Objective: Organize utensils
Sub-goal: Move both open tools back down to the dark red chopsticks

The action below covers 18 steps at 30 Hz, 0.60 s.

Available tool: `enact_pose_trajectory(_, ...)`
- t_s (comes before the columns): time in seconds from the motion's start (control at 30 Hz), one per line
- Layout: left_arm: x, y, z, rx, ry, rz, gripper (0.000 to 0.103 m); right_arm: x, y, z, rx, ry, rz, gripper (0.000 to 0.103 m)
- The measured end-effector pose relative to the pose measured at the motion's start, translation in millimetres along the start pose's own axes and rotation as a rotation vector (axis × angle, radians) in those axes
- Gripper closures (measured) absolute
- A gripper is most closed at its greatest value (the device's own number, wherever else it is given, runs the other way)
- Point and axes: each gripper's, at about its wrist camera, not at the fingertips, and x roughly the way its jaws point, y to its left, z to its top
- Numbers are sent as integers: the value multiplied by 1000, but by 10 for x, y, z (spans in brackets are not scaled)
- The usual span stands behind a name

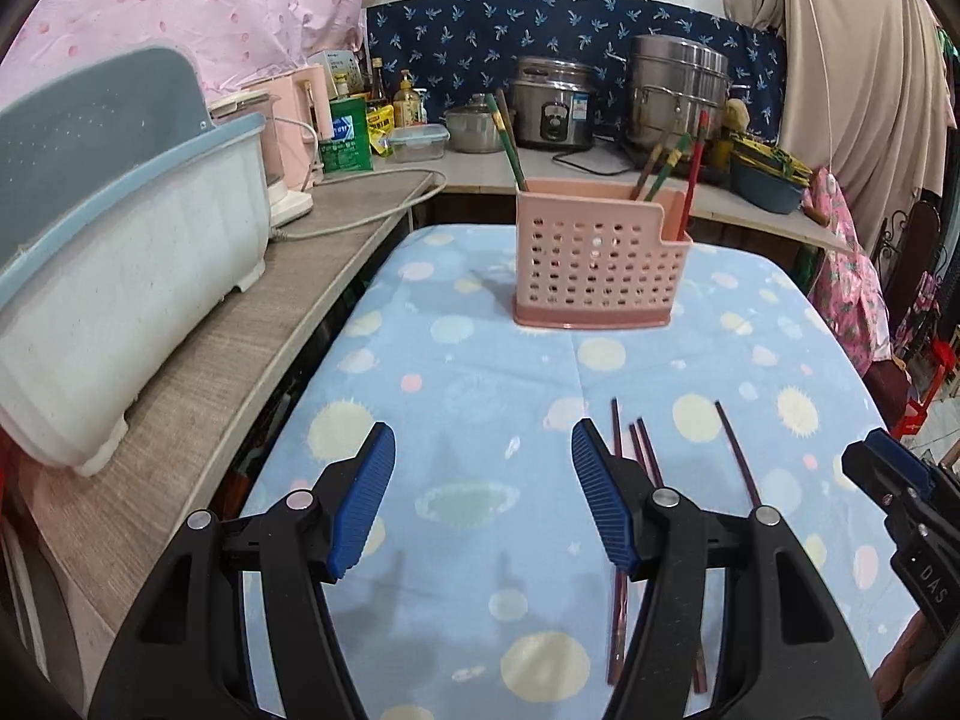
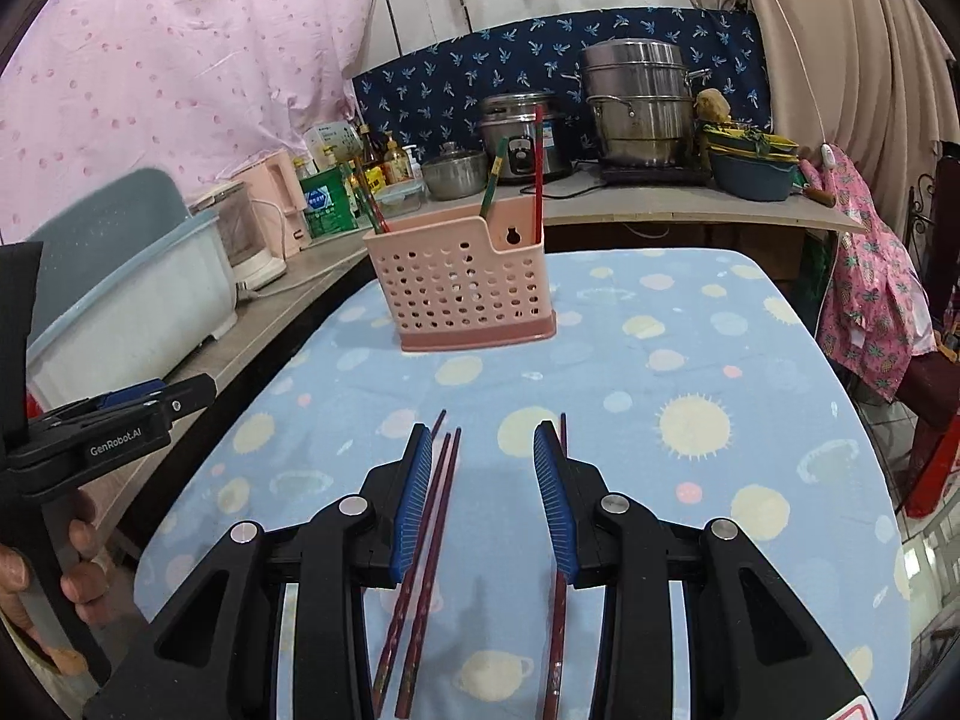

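Fingers apart, the right gripper (image 2: 483, 498) straddles dark chopsticks (image 2: 432, 516) at lower centre, seemingly to lift them toward the pink caddy (image 2: 459, 291); the left gripper (image 1: 483, 504) hangs open too.

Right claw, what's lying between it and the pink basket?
In the right wrist view, only bare spotted tablecloth separates the right claw from the pink basket; the dark chopsticks end short of it.

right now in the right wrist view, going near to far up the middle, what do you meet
right gripper → dark red chopsticks lying on the tablecloth → pink utensil holder → rice cooker on the back counter
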Motion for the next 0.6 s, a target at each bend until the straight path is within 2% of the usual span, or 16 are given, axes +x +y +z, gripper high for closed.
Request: enact_pose_trajectory(0.6, 178, -139, -901, -48, 177, -84, 45, -29, -101, -930, -1, 146, -64, 68)
